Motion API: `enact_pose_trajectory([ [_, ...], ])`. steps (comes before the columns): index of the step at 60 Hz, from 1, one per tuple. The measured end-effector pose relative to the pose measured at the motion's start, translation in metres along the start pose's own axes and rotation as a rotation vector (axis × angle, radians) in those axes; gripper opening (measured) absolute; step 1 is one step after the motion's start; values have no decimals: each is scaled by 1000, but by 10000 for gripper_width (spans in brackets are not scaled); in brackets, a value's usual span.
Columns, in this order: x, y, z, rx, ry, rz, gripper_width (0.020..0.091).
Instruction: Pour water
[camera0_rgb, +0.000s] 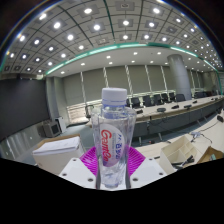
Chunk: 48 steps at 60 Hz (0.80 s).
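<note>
A clear plastic water bottle (113, 140) with a white cap and a red and blue label stands upright between the fingers of my gripper (112, 158). Both magenta pads (92, 153) press against its lower sides, so the gripper is shut on it. The bottle's base is low between the fingers and no surface shows beneath it, so it appears lifted. No cup or other vessel for the water is in view.
A large meeting room lies beyond. A cardboard box (58, 150) is to the left of the bottle, crumpled paper or cloth (190, 150) to the right. Long desks (170, 108) with dark chairs (150, 100) run across the back. Ceiling lights (100, 30) fill the top.
</note>
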<state>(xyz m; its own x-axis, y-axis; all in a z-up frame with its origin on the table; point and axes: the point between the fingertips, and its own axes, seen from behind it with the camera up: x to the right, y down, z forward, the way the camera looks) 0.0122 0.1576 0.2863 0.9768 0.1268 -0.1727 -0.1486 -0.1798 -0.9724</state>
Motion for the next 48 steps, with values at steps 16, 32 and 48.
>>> enact_pose_trajectory([
  [16, 63, 131, 4, -181, 103, -174, 338],
  [32, 87, 187, 7, -197, 125, -182, 377],
  [48, 87, 207, -5, -291, 120, -151, 845],
])
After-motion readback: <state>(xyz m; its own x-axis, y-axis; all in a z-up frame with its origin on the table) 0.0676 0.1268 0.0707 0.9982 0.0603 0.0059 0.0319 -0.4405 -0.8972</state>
